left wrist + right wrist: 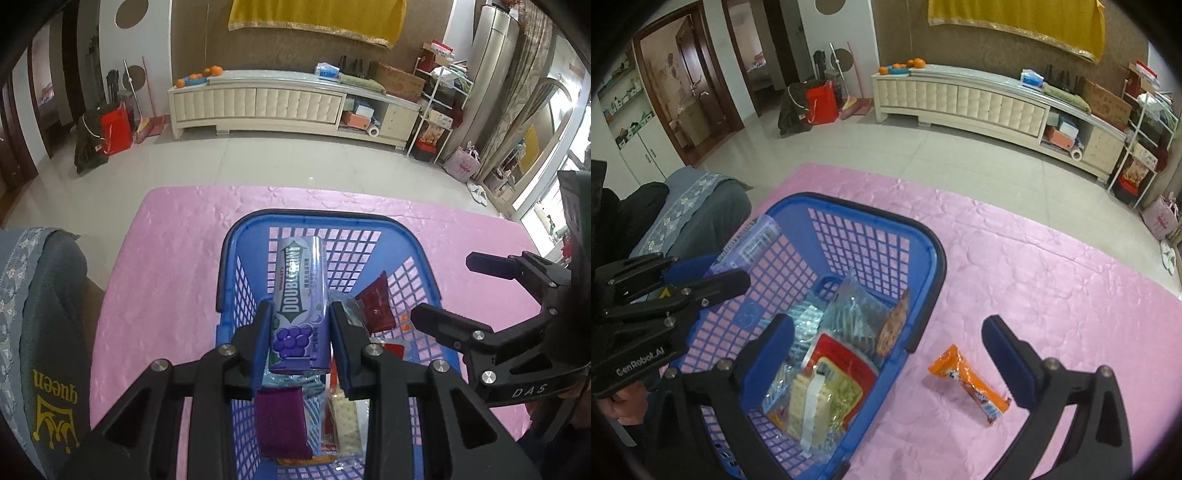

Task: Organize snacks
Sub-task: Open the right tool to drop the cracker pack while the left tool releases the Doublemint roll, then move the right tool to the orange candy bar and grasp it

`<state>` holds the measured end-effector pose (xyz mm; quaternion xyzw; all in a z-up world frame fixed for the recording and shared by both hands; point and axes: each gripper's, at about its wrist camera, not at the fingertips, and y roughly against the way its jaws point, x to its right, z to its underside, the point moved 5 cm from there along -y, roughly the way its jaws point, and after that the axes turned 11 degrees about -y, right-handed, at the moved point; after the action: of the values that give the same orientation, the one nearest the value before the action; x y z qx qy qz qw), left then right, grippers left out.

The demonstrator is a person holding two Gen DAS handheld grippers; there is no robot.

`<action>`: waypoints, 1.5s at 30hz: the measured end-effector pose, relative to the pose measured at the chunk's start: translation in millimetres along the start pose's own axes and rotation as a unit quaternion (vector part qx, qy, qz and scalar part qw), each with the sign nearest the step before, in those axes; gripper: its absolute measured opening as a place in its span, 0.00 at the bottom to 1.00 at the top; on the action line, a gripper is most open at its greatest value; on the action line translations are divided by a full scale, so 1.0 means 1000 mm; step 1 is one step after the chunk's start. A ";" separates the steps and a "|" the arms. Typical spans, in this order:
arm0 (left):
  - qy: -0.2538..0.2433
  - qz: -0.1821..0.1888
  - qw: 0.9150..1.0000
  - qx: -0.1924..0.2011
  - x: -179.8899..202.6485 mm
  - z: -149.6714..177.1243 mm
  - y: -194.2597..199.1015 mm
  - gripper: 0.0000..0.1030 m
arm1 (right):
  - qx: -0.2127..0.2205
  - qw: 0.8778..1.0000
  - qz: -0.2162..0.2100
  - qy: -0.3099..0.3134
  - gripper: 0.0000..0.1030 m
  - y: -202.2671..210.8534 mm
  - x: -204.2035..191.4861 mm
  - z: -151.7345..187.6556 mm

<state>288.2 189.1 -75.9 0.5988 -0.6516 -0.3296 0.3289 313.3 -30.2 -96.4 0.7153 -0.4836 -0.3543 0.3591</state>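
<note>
Hovering over the blue basket (424, 258), the left tongs (299, 332) are clamped on a purple Doublemint gum canister (299, 306), pads pressed against its two long sides. The canister's long axis runs straight ahead along the fingers, its grape-printed end nearest the camera and its far end pointing toward the basket's far wall. It hangs above the packets already lying in the basket: a dark red pouch (376, 302), a purple packet (282, 421) and a cracker pack (345, 417).

The right tongs (886, 354) stand wide apart and hold nothing. One finger reaches over the basket's near corner, the other hangs above the pink cloth (1034, 258) covering the desk. Just beside that outer finger, on the cloth and outside the basket, lies an orange snack bar (971, 384). Its long axis slants from upper left to lower right in the right wrist view, and it sits a little right of the midline between the fingers.

My reading is that the canister is about to be released into the basket. The orange bar looks like the last item still outside, and the right hand is clearly the nearer one; it would need to shift rightward and turn so its pads close across the bar's narrow width.
</note>
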 end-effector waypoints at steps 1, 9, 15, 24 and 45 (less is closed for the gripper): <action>-0.001 -0.002 1.000 -0.002 0.002 -0.001 -0.002 0.28 | 0.001 1.000 0.001 -0.002 1.00 -0.003 0.001 0.000; -0.012 -0.013 1.000 -0.002 0.003 0.000 -0.005 0.65 | 0.008 1.000 0.007 0.004 1.00 -0.004 0.008 0.002; -0.023 -0.008 1.000 -0.001 0.012 0.005 0.011 0.68 | 0.014 1.000 -0.001 -0.021 1.00 0.015 0.020 0.004; -0.018 0.003 1.000 0.011 0.028 0.015 0.045 0.68 | 0.022 0.999 -0.002 -0.032 1.00 0.050 0.026 0.015; -0.038 0.016 0.999 -0.006 0.078 0.043 0.058 0.70 | 0.025 1.000 -0.005 -0.012 1.00 0.084 0.051 0.053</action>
<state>214.8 116.7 -50.1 0.5733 -0.6715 -0.3503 0.3127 245.8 -110.3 -58.2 0.7219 -0.4934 -0.3524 0.3335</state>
